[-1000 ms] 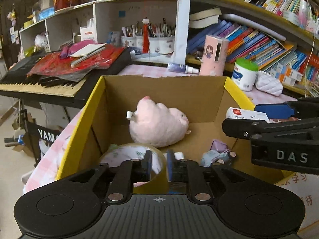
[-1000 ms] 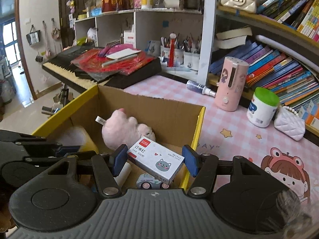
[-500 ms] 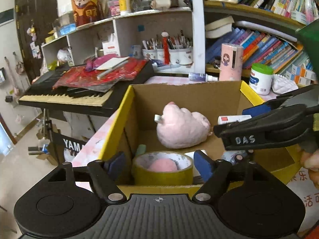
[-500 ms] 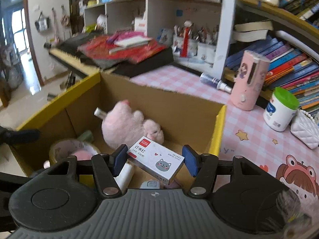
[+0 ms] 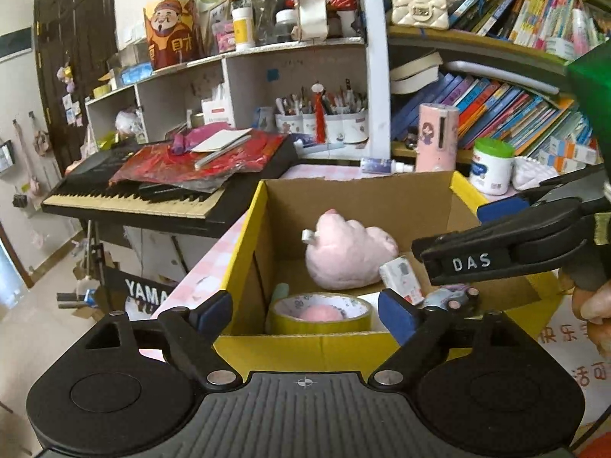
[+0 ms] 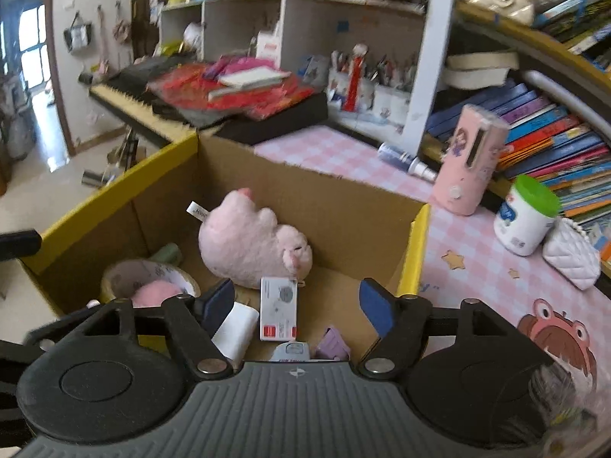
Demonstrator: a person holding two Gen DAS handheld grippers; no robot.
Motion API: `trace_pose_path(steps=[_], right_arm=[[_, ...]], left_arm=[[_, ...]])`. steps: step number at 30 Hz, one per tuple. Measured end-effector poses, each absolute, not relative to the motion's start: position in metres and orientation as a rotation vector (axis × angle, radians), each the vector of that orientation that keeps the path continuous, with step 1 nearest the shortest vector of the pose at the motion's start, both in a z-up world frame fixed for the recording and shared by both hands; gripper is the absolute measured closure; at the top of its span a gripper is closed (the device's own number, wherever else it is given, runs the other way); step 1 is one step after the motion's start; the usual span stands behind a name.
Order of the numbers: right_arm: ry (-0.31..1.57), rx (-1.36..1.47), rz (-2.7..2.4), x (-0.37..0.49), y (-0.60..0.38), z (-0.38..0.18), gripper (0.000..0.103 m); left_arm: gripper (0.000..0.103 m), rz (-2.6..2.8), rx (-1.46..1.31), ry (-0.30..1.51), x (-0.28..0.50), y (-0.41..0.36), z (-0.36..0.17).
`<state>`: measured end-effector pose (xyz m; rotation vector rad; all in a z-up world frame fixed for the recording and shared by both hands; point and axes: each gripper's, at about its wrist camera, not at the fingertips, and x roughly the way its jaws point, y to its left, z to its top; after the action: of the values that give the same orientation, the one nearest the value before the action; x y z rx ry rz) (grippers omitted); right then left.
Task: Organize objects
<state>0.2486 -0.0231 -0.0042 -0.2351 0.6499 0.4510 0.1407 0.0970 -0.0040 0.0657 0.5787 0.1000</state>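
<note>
toy car (image 5: 450, 297) half hidden, box (image 5: 464, 191) cropped

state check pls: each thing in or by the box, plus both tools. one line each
cardboard box: open-topped, on the pink checkered table
pink plush: lying in the box
tape roll: flat in the box
staples box: loose in the box, against the plush
left tool: jaws opening, nothing held
right tool: jaws opening, nothing held
green-lidded jar: upright, lid on

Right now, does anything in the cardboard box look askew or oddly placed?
Mildly: the small white staple box stands tilted against the pink plush, which lies tipped over. Nothing looks spilled or damaged.
</note>
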Motion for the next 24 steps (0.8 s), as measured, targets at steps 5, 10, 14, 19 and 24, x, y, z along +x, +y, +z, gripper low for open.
trace_pose_path(steps=[5,10,14,19,24], right_arm=[[0.563,-0.173,0.382,0.219,-0.038,0.015,0.026],[0.501,-0.113,0.286,0.183,-0.055,0.03,0.024],[0.482,-0.079,0.211,0.154,-0.065,0.035,0.021],[0.488,-0.081,0.112,0.115,-0.066,0.03,0.016],[0.514,-0.113,0.043,0.079,-0.059,0.02,0.011]], left_arm=[[0.015,0.058,0.087,0.549,0.123,0.09,0.002],[0.012,0.019,0.083,0.527,0.102,0.089,0.006],[0.01,0.001,0.083,0.518,0.083,0.09,0.007],[0.007,0.013,0.06,0.519,0.057,0.095,0.006],[0.003,0.035,0.055,0.508,0.026,0.1,0.003]])
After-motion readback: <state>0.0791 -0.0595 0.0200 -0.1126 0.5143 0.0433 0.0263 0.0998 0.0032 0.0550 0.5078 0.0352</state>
